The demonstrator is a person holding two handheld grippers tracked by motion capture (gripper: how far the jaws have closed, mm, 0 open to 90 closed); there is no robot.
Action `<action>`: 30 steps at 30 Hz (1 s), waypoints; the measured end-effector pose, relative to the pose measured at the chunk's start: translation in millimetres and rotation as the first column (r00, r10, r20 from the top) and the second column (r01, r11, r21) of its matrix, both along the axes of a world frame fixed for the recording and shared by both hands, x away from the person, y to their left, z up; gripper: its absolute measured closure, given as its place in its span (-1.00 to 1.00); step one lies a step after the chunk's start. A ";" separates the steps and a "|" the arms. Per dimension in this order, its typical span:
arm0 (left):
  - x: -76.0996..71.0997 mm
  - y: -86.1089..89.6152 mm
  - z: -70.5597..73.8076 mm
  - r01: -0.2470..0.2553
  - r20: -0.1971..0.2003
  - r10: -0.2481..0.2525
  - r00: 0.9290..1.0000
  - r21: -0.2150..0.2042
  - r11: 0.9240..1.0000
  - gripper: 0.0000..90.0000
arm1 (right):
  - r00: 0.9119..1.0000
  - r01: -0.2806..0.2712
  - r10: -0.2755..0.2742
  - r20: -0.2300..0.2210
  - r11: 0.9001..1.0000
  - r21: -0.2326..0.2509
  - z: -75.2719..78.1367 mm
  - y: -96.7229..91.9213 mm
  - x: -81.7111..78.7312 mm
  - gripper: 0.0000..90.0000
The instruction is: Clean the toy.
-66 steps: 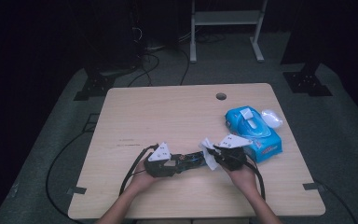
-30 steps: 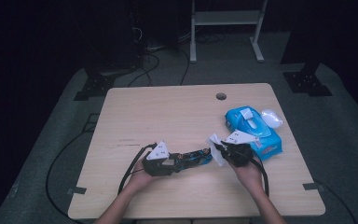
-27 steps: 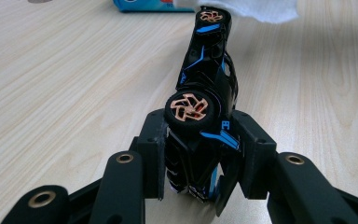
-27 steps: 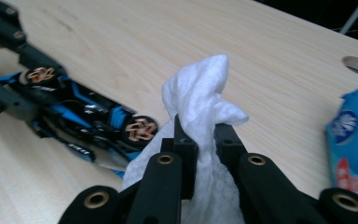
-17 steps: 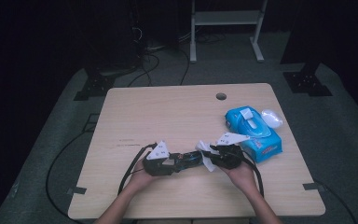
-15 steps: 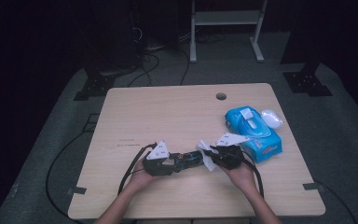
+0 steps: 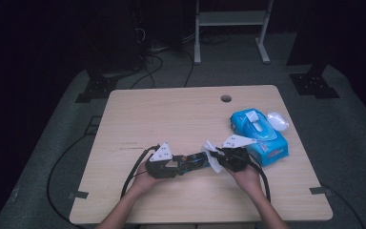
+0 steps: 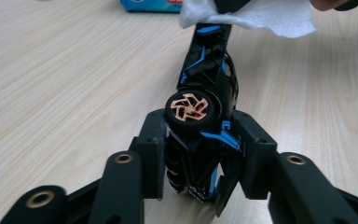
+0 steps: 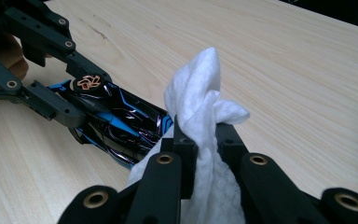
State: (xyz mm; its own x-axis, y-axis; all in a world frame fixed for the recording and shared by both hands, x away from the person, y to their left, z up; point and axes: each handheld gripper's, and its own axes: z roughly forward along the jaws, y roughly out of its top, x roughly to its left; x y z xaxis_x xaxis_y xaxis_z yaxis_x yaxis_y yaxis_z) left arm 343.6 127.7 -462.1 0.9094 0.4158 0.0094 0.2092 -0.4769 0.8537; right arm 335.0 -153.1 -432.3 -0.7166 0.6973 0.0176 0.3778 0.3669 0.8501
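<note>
The left gripper point(image 8: 200, 154) clamps a black toy car with blue trim point(image 8: 205, 121) by its sides, its jaws having just been easing slightly apart with the car still pressed between the pads. In the left gripper view the car is turned on its side, one copper-spoked wheel point(image 8: 189, 106) facing up, its nose pointing away toward the far wipe. From the high view this gripper point(image 7: 183, 164) sits at the near middle of the table point(image 7: 171, 109), the person's left hand point(image 7: 143, 181) behind it, and the car point(image 7: 195, 160) stretches rightward toward the other tool.

The right gripper point(image 9: 203, 135) is clenched on a white wipe point(image 9: 198, 102), whose bunched top rises above the jaws while the rest hangs down between them. The wipe touches the front end of the car point(image 9: 116, 123), which lies just left of it in the right gripper view, with the left gripper point(image 9: 51, 70) gripping the car's far end. In the high view the right gripper point(image 7: 219, 155) and wipe point(image 7: 212, 155) meet the car's right end, the right hand point(image 7: 245, 176) behind.

Just right of that gripper lies a blue pack of wipes point(image 7: 259, 136), its lid flap open, near the table's right edge. A small round hole point(image 7: 226, 98) sits near the far edge.
</note>
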 end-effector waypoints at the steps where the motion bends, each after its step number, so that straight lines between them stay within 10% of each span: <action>1: 1.4 0.4 0.1 -0.021 -0.027 0.020 0.999 -0.019 1.000 0.15 | 1.000 -0.001 0.001 -0.007 1.000 0.005 -0.1 -1.1 0.1 0.83; 14: 10.0 12.8 7.1 -0.055 -0.148 0.026 0.989 -0.197 0.979 -0.09 | 1.000 -0.016 0.016 0.013 1.000 -0.023 -0.7 -4.0 -5.5 0.83; 21: 12.7 7.2 -0.5 -0.063 -0.218 0.032 0.975 -0.139 0.988 -0.06 | 0.999 -0.033 0.034 0.008 0.999 -0.039 1.1 -5.0 -11.5 0.84; 30: 14.0 8.6 2.1 -0.055 -0.244 0.007 0.970 -0.188 0.981 -0.04 | 0.999 -0.047 0.047 0.007 0.998 -0.039 0.7 -6.8 -17.9 0.84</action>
State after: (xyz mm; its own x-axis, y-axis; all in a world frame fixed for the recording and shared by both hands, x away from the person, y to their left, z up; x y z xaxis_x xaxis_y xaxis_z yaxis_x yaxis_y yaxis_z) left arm 357.6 136.3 -460.0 0.8614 0.4162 -0.2911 0.4320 -0.2988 0.8509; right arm 317.1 -159.9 -431.6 -0.7487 0.6627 -0.0151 0.3522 0.4171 0.8378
